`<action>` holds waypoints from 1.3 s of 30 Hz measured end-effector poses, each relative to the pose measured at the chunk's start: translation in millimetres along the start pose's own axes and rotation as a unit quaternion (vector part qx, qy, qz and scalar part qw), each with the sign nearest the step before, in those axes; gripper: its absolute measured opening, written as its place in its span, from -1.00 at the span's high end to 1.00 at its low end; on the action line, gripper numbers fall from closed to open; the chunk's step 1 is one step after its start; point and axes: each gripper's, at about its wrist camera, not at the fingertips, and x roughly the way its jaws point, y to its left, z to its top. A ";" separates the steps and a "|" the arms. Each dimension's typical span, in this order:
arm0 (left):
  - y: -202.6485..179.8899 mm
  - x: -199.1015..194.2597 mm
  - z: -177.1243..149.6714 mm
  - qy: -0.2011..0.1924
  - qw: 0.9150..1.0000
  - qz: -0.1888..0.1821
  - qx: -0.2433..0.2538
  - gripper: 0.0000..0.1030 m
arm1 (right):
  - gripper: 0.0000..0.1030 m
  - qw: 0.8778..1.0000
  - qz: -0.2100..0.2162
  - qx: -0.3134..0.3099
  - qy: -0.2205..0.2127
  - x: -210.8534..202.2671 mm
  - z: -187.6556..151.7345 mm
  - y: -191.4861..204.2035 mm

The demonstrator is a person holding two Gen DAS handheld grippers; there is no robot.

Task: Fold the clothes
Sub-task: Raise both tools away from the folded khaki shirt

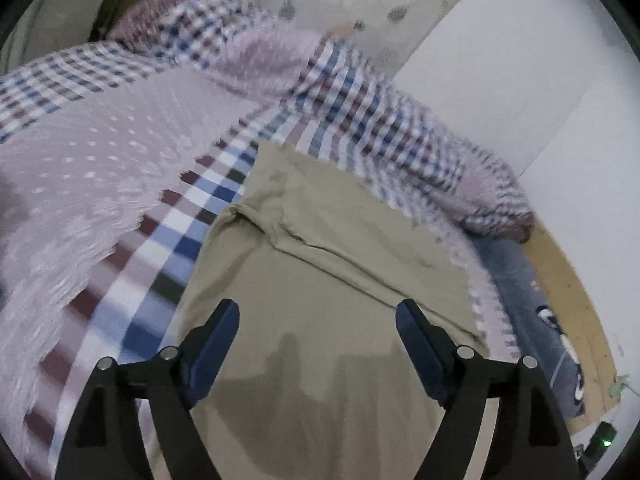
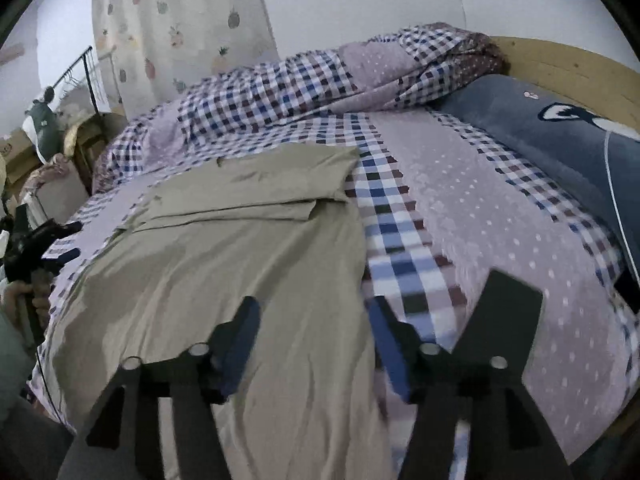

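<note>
A beige garment (image 1: 320, 248) lies flat on the checked bedsheet (image 1: 188, 216), with a layer folded over at its far end. My left gripper (image 1: 318, 312) hovers open above its near part, nothing between the blue fingers (image 1: 224, 320). In the right wrist view the same garment (image 2: 224, 248) spreads across the bed's left half. My right gripper (image 2: 314, 314) is open over the garment's right edge, its right finger (image 2: 384, 332) above the checked sheet (image 2: 404, 264). The left gripper (image 2: 68, 240) shows at the far left, held by a hand (image 2: 20, 296) and open beside the garment's left edge.
A bunched checked duvet (image 2: 280, 96) lies along the far side of the bed. A blue pillow (image 2: 560, 152) rests against the wooden headboard (image 2: 568, 64). A fruit-print curtain (image 2: 180, 32), a clothes rack (image 2: 88, 76) and boxes (image 2: 16, 152) stand beyond the bed.
</note>
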 end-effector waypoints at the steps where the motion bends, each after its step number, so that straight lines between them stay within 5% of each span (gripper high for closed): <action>1: 3.8 -14.5 -8.8 -0.009 1.000 -0.002 -0.003 -0.64 | -0.33 1.000 -0.001 0.004 -0.007 -5.8 -9.8 0.6; 14: 70.3 -143.9 -104.6 -0.049 0.992 0.074 -0.091 -0.66 | -0.50 0.994 0.015 -0.085 -0.070 -39.4 -41.0 64.0; 22: 64.6 -149.4 -136.4 -0.006 0.992 0.118 -0.053 -0.66 | -0.61 0.990 -0.055 -0.123 -0.030 -26.3 -52.5 88.2; 30: 56.2 -145.7 -157.8 0.026 0.990 0.136 -0.039 -0.66 | -0.65 0.992 -0.048 -0.113 -0.025 -27.2 -50.3 83.4; 39: 69.5 -151.7 -168.6 0.039 0.986 0.138 -0.081 -0.66 | -0.66 0.994 -0.033 -0.099 -0.021 -22.1 -45.5 78.8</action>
